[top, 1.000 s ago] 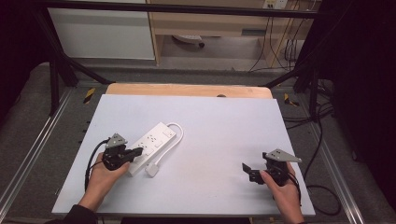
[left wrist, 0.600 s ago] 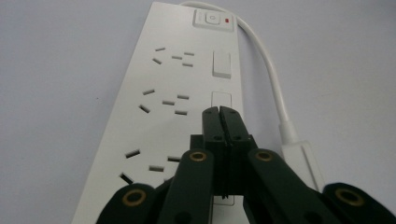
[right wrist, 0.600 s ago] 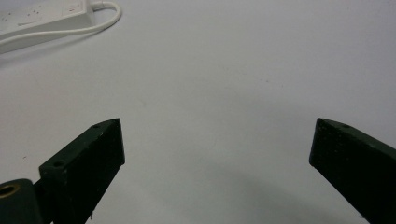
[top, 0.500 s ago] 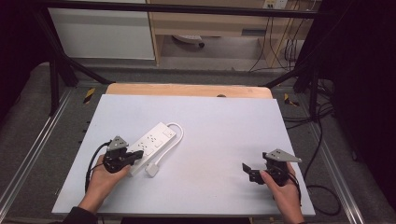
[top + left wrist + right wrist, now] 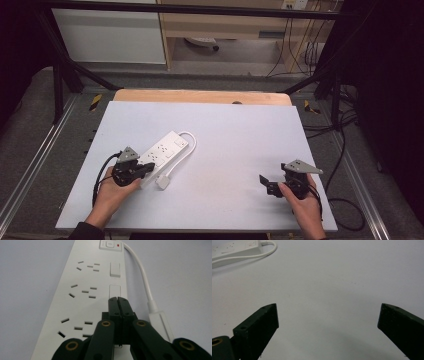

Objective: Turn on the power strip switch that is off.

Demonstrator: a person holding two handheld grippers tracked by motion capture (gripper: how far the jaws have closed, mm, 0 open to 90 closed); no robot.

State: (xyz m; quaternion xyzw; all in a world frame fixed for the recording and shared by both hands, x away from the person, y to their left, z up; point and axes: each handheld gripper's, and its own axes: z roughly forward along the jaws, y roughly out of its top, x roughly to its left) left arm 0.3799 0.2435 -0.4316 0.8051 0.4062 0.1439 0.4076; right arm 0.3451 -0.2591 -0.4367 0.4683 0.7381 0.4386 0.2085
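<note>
A white power strip (image 5: 164,151) lies slanted on the table's left half, its cable (image 5: 189,141) looping back to a white plug (image 5: 162,181). My left gripper (image 5: 146,170) is at the strip's near end. In the left gripper view it (image 5: 117,299) is shut with nothing between the jaws, its tips just short of a white rocker switch (image 5: 115,291) on the strip (image 5: 80,292). Whether the tips touch the strip I cannot tell. A red light (image 5: 118,244) shows at the far end. My right gripper (image 5: 265,184) rests at the near right, wide open (image 5: 328,312) over bare table.
The pale table top (image 5: 240,135) extends over a wooden board (image 5: 200,96) at the back. Dark cables (image 5: 345,150) trail on the floor to the right. The strip's far end and cable (image 5: 242,250) show at the upper left of the right gripper view.
My left gripper has edged slightly toward the near edge of the table beside the strip. The right gripper has stayed put.
</note>
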